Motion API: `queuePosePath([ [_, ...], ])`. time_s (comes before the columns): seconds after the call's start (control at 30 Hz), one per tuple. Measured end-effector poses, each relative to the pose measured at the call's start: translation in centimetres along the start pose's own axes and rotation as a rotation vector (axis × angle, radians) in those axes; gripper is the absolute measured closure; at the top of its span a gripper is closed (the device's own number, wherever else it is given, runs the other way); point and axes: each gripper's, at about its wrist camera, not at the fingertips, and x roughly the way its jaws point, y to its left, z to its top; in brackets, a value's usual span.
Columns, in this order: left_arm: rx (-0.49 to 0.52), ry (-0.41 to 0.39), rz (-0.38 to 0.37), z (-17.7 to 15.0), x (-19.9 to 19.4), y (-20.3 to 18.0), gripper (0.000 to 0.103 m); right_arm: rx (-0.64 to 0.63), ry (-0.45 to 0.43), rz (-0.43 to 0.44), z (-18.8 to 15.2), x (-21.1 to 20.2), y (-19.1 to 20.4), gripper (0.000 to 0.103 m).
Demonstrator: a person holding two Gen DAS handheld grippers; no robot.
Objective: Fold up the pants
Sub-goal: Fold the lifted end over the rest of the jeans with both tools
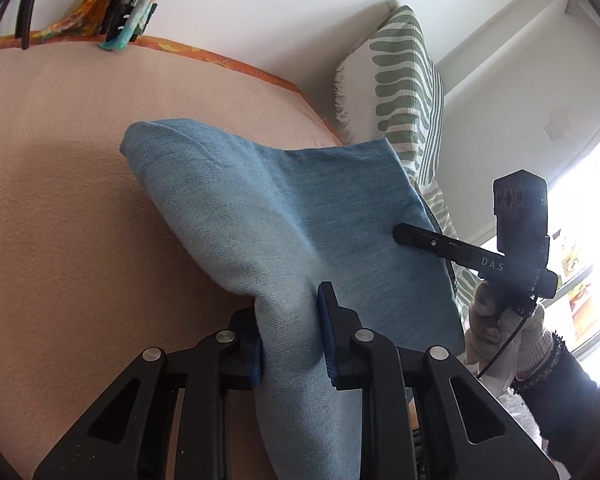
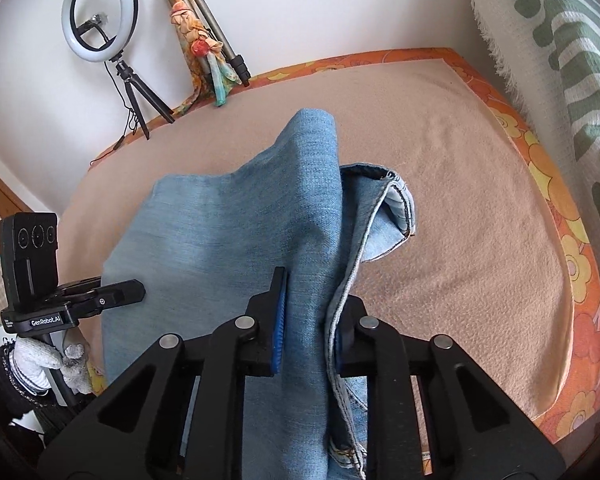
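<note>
Light blue denim pants (image 1: 260,208) are lifted off the peach blanket (image 1: 60,160) on the bed. My left gripper (image 1: 290,320) is shut on a bunched ridge of the denim, its blue pads pressing from both sides. In the right wrist view my right gripper (image 2: 312,312) is shut on another ridge of the pants (image 2: 228,224), next to a stitched seam. The waistband opening (image 2: 396,200) droops to the right of that ridge. The other gripper shows in each view: the right gripper's finger (image 1: 432,244) touches the cloth at the right, the left gripper's finger (image 2: 112,294) at the left.
A green-and-white patterned throw (image 1: 408,88) hangs at the right of the bed. A ring light on a tripod (image 2: 100,16) and a second tripod with a scarf (image 2: 204,40) stand against the white wall. An orange flowered sheet (image 2: 580,264) borders the blanket. Gloved hands (image 2: 40,360) hold the grippers.
</note>
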Motion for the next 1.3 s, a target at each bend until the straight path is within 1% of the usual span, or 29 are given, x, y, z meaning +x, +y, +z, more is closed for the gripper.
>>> queuePosePath([
  [0.1,0.029,-0.01,-0.01,0.2,-0.6,-0.8,0.083,-0.029,-0.015,-0.004,0.6,-0.8,1.4,0.085],
  [0.33,0.048,-0.039,-0.029,1.0,-2.2,-1.3,0.084,-0.051,-0.056,-0.006,1.9,-2.4,3.4,0.085],
  [0.5,0.088,-0.068,-0.031,2.9,-2.8,-2.2,0.084,-0.061,-0.097,-0.005,3.7,-3.7,4.0,0.085],
  [0.77,0.165,-0.101,-0.021,7.6,-2.1,-3.3,0.084,-0.068,-0.16,-0.023,8.2,-4.8,3.4,0.085],
  [0.9,0.173,-0.112,-0.016,10.3,-1.1,-3.2,0.084,-0.062,-0.184,-0.024,11.0,-4.4,2.8,0.085],
  [1.07,0.2,-0.127,0.0,13.9,0.4,-2.6,0.084,-0.069,-0.199,-0.037,14.7,-2.9,2.0,0.085],
  [1.3,0.2,-0.142,0.028,19.2,3.5,-0.3,0.084,-0.075,-0.22,-0.053,20.6,1.0,0.4,0.086],
])
